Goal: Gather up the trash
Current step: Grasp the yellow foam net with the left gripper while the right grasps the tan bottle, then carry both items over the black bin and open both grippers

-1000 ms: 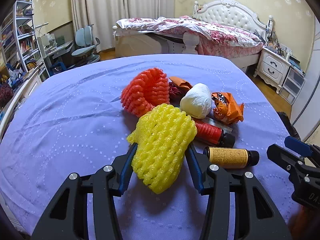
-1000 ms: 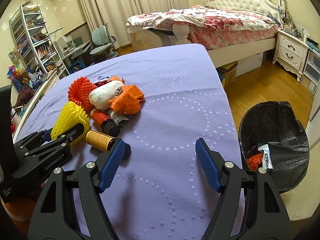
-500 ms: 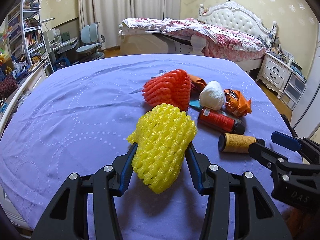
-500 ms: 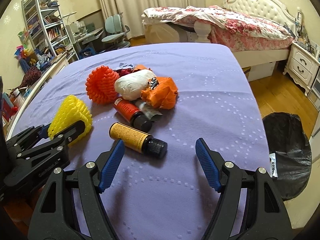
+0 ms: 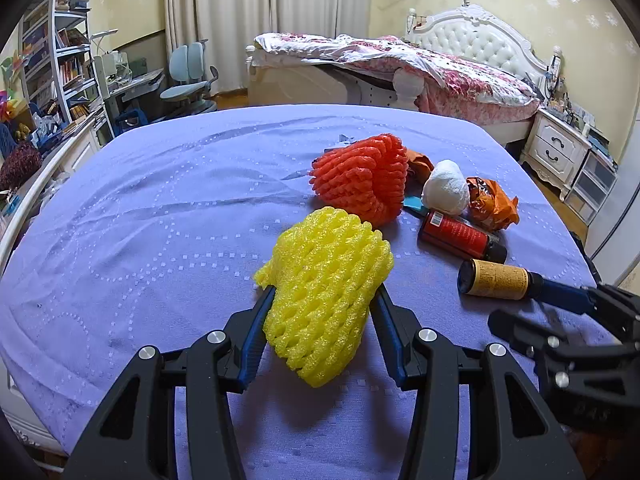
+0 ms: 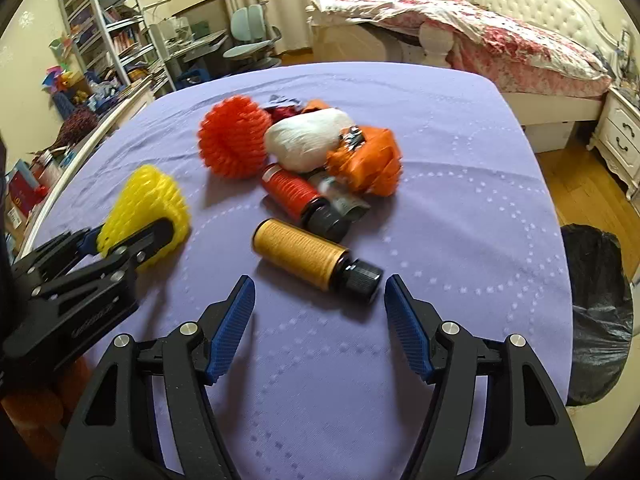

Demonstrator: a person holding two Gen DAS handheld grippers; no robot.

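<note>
Jaws: my left gripper (image 5: 322, 316) clamps yellow foam fruit netting (image 5: 326, 300) for binning; right gripper (image 6: 320, 316) closing, empty, before yellow-labelled dark bottle (image 6: 316, 258).

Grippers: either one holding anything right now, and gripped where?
Left gripper holds the yellow foam net, pinched across its sides. Right gripper holds nothing, jaws closing near the yellow-label bottle.
</note>
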